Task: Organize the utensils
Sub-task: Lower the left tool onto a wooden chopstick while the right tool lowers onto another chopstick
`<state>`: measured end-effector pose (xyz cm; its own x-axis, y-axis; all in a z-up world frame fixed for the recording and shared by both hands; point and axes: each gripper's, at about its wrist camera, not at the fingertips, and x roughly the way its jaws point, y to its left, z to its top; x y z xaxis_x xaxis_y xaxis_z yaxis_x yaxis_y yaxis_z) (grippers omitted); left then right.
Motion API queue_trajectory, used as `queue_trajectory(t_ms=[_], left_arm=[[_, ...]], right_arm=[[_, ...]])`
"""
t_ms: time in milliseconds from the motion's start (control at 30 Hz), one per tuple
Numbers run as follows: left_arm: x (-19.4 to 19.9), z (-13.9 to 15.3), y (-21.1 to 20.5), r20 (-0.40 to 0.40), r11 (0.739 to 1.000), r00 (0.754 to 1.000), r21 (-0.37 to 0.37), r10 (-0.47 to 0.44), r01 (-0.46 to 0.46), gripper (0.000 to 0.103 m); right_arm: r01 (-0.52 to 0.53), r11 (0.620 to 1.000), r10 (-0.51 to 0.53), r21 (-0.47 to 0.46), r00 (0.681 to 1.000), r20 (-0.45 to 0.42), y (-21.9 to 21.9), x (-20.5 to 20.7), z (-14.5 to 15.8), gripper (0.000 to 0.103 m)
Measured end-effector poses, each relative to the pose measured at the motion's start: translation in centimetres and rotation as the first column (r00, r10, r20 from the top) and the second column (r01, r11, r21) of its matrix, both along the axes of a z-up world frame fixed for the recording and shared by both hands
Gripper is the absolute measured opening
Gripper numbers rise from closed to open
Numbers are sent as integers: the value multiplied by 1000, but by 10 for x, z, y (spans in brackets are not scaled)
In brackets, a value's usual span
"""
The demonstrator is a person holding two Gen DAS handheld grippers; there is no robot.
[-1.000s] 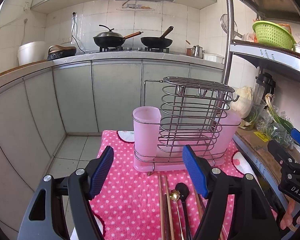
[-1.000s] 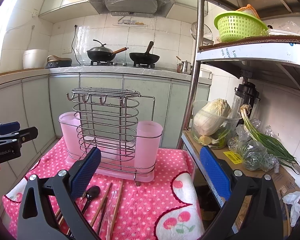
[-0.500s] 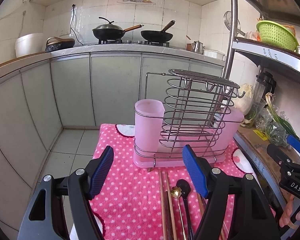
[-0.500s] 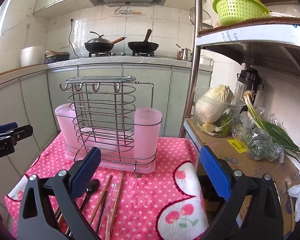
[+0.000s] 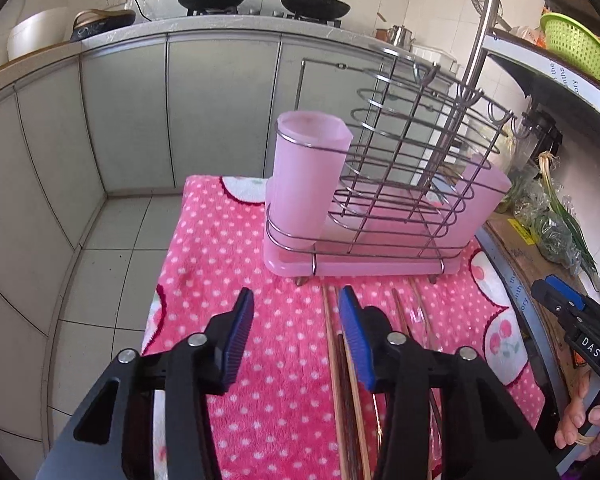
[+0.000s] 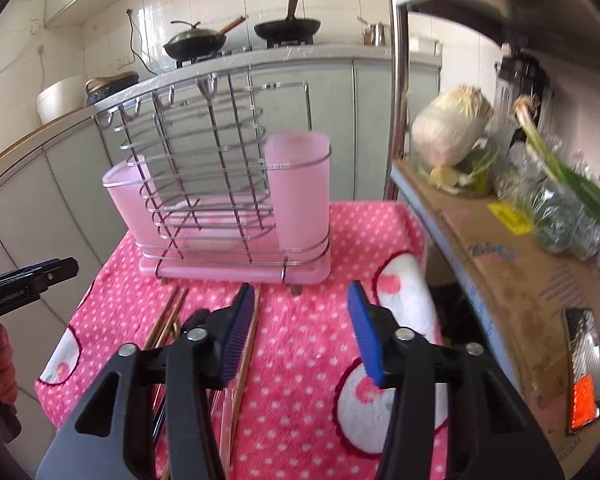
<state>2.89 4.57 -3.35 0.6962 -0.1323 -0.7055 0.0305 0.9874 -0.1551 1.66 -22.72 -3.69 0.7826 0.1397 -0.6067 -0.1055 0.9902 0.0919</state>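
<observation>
Kitchen corner, pink spotted cloth (image 5: 220,264) on a small table, and both grippers are dipping toward the utensils.

Compared with a second ago the view has tipped down: the wire rack (image 5: 400,168) with its pink cups (image 5: 306,176) now sits high in frame and the cloth fills the foreground. The left gripper (image 5: 296,336) and the right gripper (image 6: 300,332) are both closing, down from wide open, yet each is empty, with only cloth between the blue pads. The chopsticks (image 5: 332,344) and a dark spoon, mostly hidden, lie on the cloth just in front of the rack, beside the left gripper's right pad. To my eye, nothing is sorted yet and a first pick-up is coming.
</observation>
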Motion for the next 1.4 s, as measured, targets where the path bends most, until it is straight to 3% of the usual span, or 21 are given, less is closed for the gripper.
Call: queue_trajectory(t_ms=[133, 467, 800, 867, 933, 1167, 1300, 1400], left_arm=[[17, -21, -9, -99, 998, 994, -32, -49, 46, 32], [54, -61, -32, -256, 996, 962, -37, -90, 83, 32], [82, -100, -46, -355, 997, 933, 27, -62, 76, 20], [83, -104, -49, -345, 996, 937, 47, -56, 77, 17], [82, -106, -50, -332, 996, 942, 61, -46, 70, 6], [66, -101, -11, -322, 1000, 947, 10, 16, -14, 5], [59, -100, 12, -328, 999, 944, -6, 45, -49, 5], [56, -104, 20, -332, 999, 943, -10, 40, -46, 6]], right_arm=[[-19, 998, 24, 64, 997, -79, -8, 8, -17, 29], [-23, 990, 47, 142, 984, -173, -20, 19, -43, 29], [-24, 988, 57, 156, 976, -212, -24, 31, -59, 29], [-33, 988, 66, 151, 973, -223, -22, 33, -62, 29], [-49, 986, 86, 158, 967, -239, -17, 36, -66, 29], [-109, 977, 164, 184, 934, -317, 9, 53, -81, 29], [-117, 981, 167, 152, 910, -380, 28, 64, -94, 17], [-138, 983, 176, 122, 895, -409, 42, 65, -102, 15]])
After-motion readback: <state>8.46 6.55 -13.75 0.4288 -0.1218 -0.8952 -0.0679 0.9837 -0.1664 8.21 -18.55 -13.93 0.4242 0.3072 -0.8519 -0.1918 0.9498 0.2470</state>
